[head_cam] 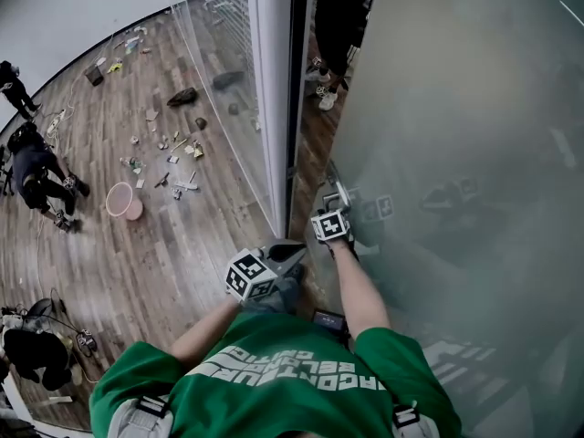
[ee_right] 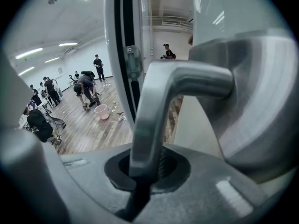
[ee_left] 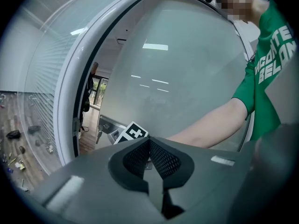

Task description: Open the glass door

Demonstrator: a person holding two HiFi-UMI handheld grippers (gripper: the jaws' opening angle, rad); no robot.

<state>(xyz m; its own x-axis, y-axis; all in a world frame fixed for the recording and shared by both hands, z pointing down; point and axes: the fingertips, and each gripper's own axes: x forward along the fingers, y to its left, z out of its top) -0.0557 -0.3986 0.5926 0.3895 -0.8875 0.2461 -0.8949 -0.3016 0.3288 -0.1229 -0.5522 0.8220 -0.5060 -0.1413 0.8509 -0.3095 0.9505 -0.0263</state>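
- Right gripper (ee_right: 145, 171): jaws clamped on the lower end of the lever handle (ee_right: 159, 97), which hangs downward.
- Left gripper (ee_left: 152, 158): jaws pressed together on nothing, held near the door.
- Glass door (head_cam: 456, 153): frosted pane on my right, with a narrow gap between its edge and the white frame (head_cam: 271, 108).
- Handling, as I judge it: the pane is heavy and rigid. The handle is smooth, slippery metal, so I would hold the lever near its tip for 1 steady pull.
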